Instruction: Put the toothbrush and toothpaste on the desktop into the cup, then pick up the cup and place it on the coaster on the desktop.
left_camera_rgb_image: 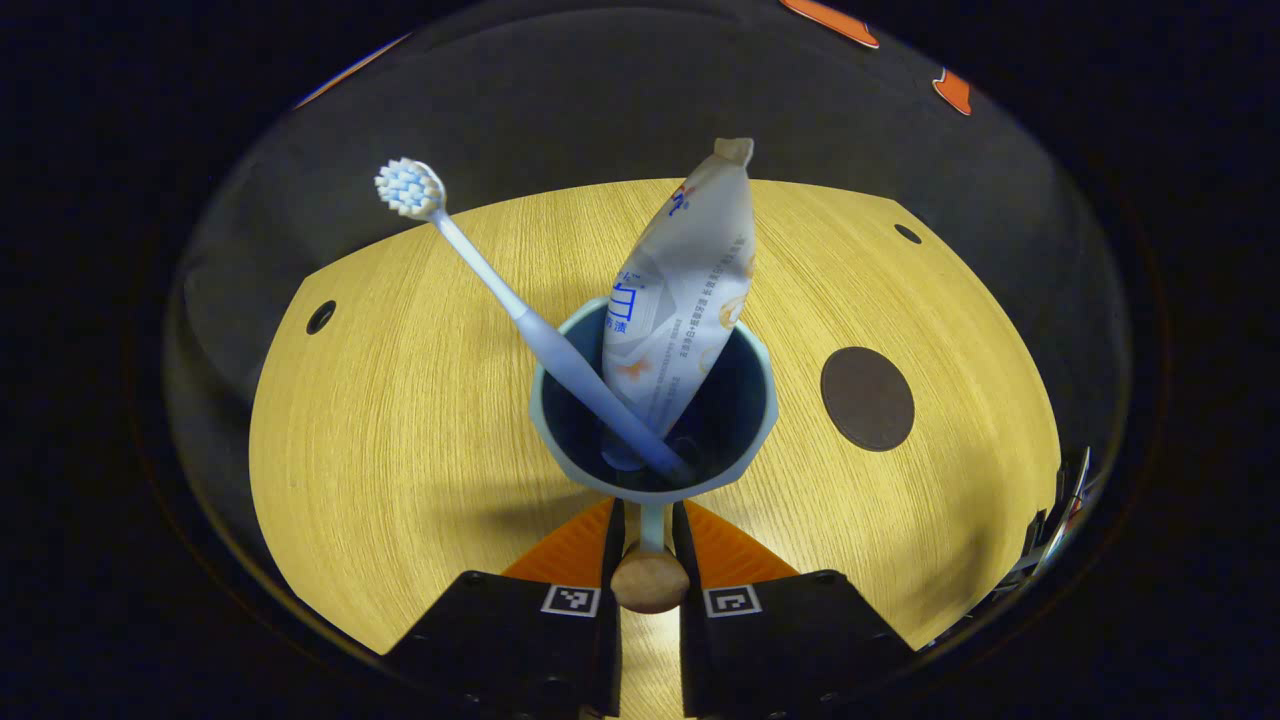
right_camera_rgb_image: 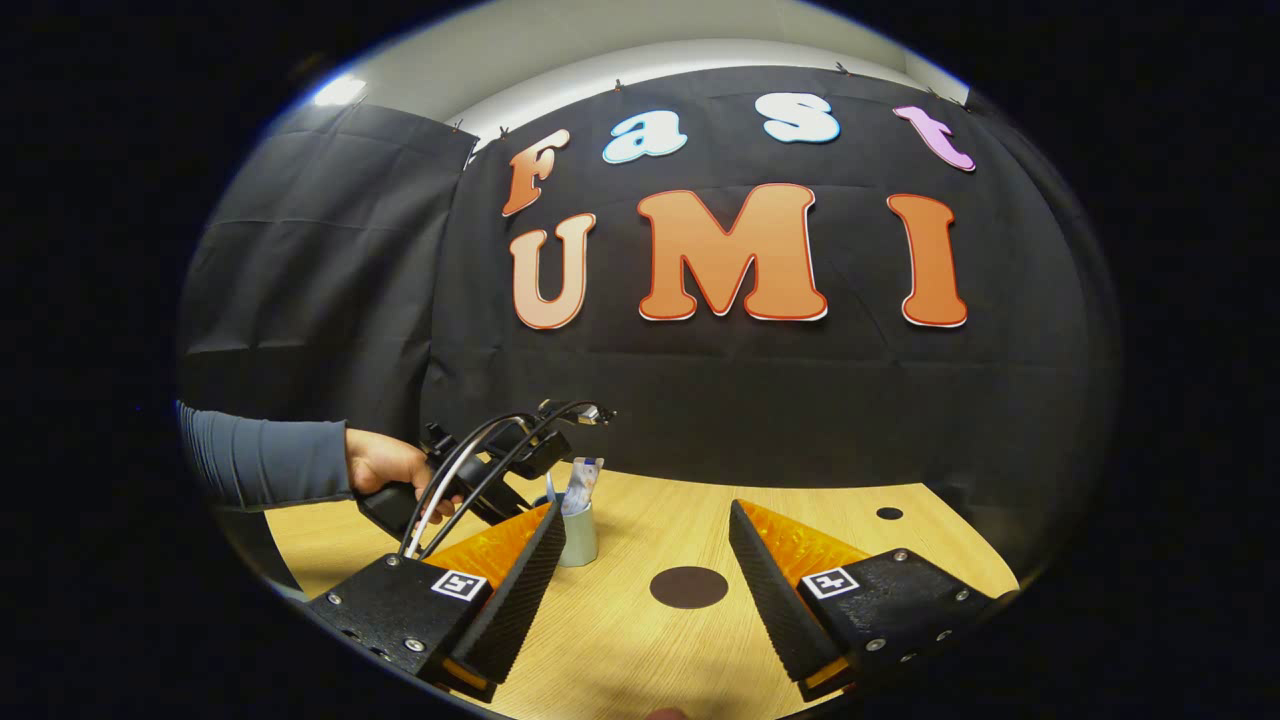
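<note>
A pale blue cup (left_camera_rgb_image: pixel 655 420) sits close in front of my left gripper (left_camera_rgb_image: pixel 650 535), which is shut on the cup's thin handle, just ahead of its wooden knob (left_camera_rgb_image: pixel 650 585). Inside the cup, a light blue toothbrush (left_camera_rgb_image: pixel 500 290) leans to the left with its bristles up. A white toothpaste tube (left_camera_rgb_image: pixel 685 290) stands beside it. The dark round coaster (left_camera_rgb_image: pixel 867 398) lies on the wood to the right of the cup. My right gripper (right_camera_rgb_image: pixel 645 520) hangs open above the desktop, with the coaster (right_camera_rgb_image: pixel 688 587) between its fingers and farther off. The cup (right_camera_rgb_image: pixel 578 538) is to its left.
The wooden desktop (left_camera_rgb_image: pixel 400 420) has small dark holes near its corners (left_camera_rgb_image: pixel 321 316). Black cloth walls close it in at the back. A hand (right_camera_rgb_image: pixel 385 465) with a grey sleeve holds the left gripper's body and cables at the left of the right gripper view.
</note>
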`<state>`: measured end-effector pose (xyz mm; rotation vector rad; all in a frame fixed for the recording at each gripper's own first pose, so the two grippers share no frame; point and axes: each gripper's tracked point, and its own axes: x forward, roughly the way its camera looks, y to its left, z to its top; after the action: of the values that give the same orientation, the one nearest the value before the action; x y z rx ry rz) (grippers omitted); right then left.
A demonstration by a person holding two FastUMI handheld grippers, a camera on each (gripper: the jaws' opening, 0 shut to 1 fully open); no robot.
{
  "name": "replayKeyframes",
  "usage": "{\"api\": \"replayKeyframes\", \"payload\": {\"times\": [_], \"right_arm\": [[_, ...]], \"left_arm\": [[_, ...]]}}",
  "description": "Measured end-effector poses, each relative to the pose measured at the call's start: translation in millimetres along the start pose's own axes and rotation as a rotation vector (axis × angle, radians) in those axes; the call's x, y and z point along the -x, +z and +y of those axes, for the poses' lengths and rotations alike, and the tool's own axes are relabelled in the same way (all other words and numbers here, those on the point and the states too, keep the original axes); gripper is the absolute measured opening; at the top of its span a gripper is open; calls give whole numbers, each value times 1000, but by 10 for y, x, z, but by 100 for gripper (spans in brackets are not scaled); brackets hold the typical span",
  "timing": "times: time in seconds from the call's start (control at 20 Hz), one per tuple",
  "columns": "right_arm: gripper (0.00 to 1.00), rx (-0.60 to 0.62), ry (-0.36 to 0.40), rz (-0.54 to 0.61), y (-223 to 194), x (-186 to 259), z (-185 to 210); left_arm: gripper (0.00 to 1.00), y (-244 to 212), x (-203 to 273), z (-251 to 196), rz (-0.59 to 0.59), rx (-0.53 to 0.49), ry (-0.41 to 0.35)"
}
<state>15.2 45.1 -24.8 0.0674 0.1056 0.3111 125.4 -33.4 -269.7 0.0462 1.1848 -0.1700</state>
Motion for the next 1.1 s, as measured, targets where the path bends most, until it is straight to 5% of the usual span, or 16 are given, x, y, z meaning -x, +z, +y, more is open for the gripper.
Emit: {"api": "replayKeyframes", "payload": {"times": [0.15,1.1], "right_arm": [[99,12,-18,-1,-11,34,-42],[98,-8,-181,27,-120,507,-780]], "left_arm": [[23,36,5,-4,-42,-13,-4],[23,224,33,25,-67,-152,-126]]}}
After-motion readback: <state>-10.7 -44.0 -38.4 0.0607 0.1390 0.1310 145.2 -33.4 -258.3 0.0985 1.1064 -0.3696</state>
